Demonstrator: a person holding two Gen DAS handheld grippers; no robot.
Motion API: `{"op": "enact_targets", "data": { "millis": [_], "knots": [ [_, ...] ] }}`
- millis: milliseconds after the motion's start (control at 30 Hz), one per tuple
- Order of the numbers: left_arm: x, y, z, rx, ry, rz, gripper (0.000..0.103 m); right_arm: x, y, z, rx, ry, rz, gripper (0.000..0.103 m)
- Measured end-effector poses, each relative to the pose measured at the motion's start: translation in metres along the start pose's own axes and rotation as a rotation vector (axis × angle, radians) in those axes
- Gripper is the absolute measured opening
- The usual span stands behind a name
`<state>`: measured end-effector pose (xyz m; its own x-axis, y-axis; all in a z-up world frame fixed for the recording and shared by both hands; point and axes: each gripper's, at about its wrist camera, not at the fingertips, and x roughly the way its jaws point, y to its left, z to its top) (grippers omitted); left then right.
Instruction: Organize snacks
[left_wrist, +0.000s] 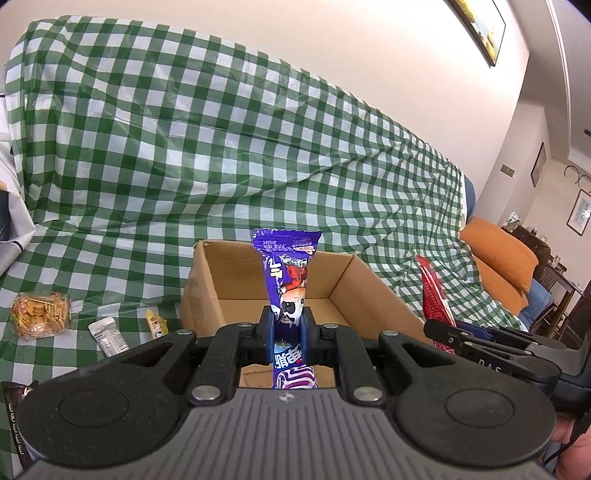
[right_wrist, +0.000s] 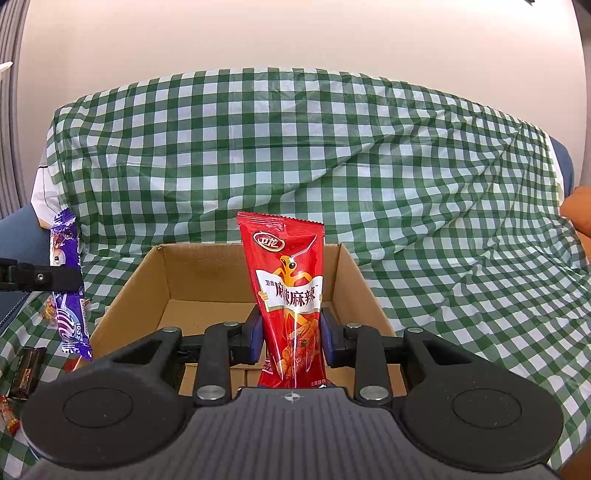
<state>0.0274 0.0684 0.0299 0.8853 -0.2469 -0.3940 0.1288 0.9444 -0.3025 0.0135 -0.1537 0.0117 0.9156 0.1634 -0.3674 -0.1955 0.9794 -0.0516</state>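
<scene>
A: The left tool (left_wrist: 287, 328) is clenched on the purple snack packet (left_wrist: 286, 273), low centre of the frame; the packet stands upright between the pads.

B: And the right tool (right_wrist: 291, 334) grips the red spicy-strip packet (right_wrist: 290, 291) the same way; both hang before the cardboard box (right_wrist: 343, 280).

A: Light, soft film, I'd judge; slippery and easily crushed, so pinch mid-body, as now.

B: The box floor, where visible, looks bare; parts are hidden behind the tools.

A: Loose on the checked cloth (left_wrist: 110, 258), lower left: a cracker bag (left_wrist: 40, 314); a small white sachet (left_wrist: 108, 336).
</scene>
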Motion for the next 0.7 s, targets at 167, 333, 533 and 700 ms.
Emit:
{"op": "enact_targets", "data": {
  "millis": [167, 333, 533, 700],
  "knots": [
    [0.001, -0.006, -0.001, 0.015, -0.005, -0.022, 0.014, 0.000, 0.000, 0.000, 0.001, -0.001, -0.006, 0.032],
    [0.003, -0.015, -0.003, 0.031, -0.005, -0.043, 0.014, -0.002, 0.002, 0.000, 0.007, -0.003, -0.020, 0.032],
    [0.010, -0.026, -0.005, 0.051, 0.001, -0.071, 0.014, -0.005, 0.004, -0.002, 0.013, -0.002, -0.039, 0.032],
    [0.016, -0.034, -0.008, 0.067, 0.011, -0.087, 0.014, -0.007, 0.006, -0.003, 0.016, 0.000, -0.057, 0.032]
  ]
}}
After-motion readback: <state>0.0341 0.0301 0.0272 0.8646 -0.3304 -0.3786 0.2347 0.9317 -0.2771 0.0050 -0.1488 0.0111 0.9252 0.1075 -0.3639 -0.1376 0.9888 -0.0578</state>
